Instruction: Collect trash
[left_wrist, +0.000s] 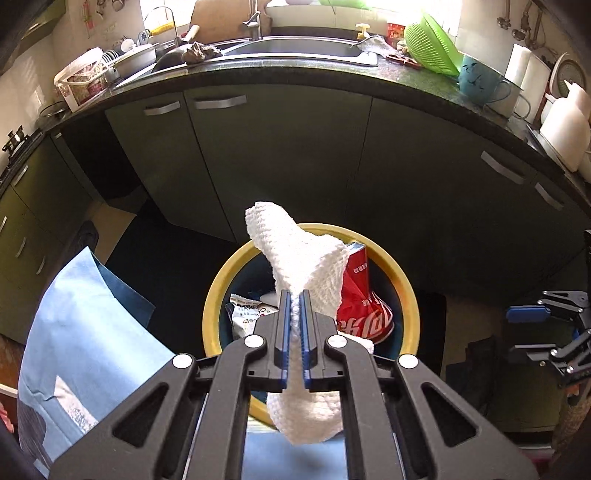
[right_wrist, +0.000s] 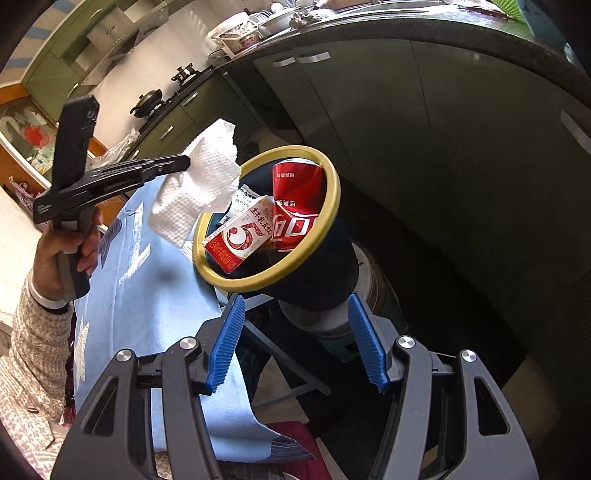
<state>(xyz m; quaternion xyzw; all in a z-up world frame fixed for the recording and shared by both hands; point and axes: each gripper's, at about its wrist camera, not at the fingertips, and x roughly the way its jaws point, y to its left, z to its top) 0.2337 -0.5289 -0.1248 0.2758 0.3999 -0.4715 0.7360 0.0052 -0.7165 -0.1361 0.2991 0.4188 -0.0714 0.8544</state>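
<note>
My left gripper (left_wrist: 294, 295) is shut on a white paper towel (left_wrist: 303, 258) and holds it above the near-left rim of a dark bin with a yellow rim (left_wrist: 402, 280). From the right wrist view the left gripper (right_wrist: 186, 162) holds the towel (right_wrist: 199, 184) just left of the bin rim (right_wrist: 332, 206). Inside the bin lie a red cola can (right_wrist: 295, 206), a red and white carton (right_wrist: 240, 236) and a wrapper (left_wrist: 247, 310). My right gripper (right_wrist: 295, 306) is open and empty, below the bin; it also shows in the left wrist view (left_wrist: 528, 328).
A light blue cloth (right_wrist: 155, 295) covers the surface to the left of the bin. Dark green cabinets (left_wrist: 277, 155) stand behind the bin under a dark counter (left_wrist: 332, 74) with a sink (left_wrist: 295, 48), a green colander (left_wrist: 432, 48) and dishes.
</note>
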